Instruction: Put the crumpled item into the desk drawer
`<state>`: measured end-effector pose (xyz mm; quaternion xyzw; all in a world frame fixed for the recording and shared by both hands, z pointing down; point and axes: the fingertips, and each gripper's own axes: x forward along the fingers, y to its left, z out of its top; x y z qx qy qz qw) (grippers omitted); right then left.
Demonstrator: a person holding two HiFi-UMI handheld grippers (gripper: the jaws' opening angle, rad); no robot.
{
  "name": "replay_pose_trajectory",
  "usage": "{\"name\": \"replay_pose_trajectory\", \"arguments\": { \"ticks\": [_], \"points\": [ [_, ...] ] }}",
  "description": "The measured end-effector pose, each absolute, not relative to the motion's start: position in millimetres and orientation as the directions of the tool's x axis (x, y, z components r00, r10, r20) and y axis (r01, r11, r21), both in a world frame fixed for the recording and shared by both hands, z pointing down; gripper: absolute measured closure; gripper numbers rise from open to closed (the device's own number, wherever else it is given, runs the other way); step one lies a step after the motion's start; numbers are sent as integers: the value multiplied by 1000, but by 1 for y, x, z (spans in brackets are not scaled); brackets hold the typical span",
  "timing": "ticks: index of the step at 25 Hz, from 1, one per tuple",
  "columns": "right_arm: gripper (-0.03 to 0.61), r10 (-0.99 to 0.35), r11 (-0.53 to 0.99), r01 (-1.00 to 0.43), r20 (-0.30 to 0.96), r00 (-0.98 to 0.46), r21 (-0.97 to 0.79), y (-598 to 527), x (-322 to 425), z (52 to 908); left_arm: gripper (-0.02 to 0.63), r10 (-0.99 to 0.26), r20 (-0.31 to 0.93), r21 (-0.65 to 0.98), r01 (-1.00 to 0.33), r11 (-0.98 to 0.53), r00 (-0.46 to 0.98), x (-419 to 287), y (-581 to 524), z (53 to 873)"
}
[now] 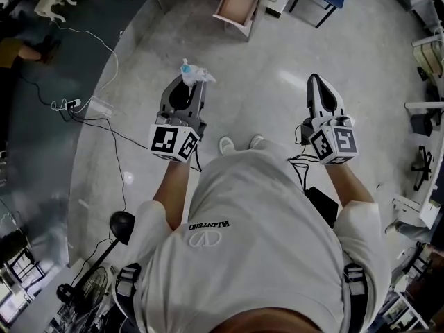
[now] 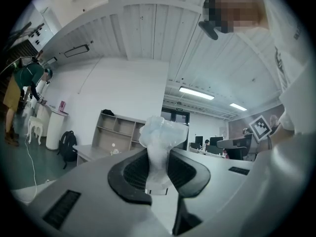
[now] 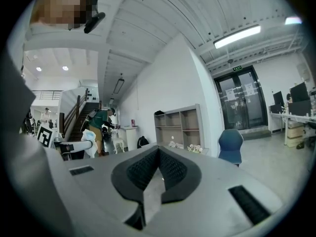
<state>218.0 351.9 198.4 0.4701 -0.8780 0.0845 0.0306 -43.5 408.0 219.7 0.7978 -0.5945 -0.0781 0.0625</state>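
Left gripper (image 2: 158, 169): my jaws are narrowed onto the crumpled item (image 2: 161, 135), pinching its lower end so the wad rides clear above the pads.
Right gripper (image 3: 158, 152): my jaws are closed together on nothing, held aside as a spare.
Item location: in my left jaws, over the floor (image 1: 277, 82).
Drawer (image 1: 237, 9): open ahead, well apart.
Stage, as judged: carrying; deposit not yet made.
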Motion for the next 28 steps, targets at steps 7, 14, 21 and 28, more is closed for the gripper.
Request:
{"name": "replay_pose_trajectory", "arguments": {
  "ticks": [7, 14, 21, 28],
  "points": [
    [580, -812, 551, -824, 142, -566, -129, 348, 204, 203, 533, -957, -45, 204, -936, -289, 285, -50, 406, 224],
    [580, -802, 565, -813, 137, -581, -139, 331, 199, 210, 534, -958, -29, 207, -936, -284, 284, -47, 390, 232],
    [580, -794, 572, -806, 141, -591, -155, 287, 201, 217, 534, -961, -14, 204, -940, -274, 277, -43, 346, 237],
    [580, -777, 591, -791, 150, -611, -159, 225, 198, 221, 534, -962, -4, 203, -941, -269, 274, -37, 283, 241]
  ]
}}
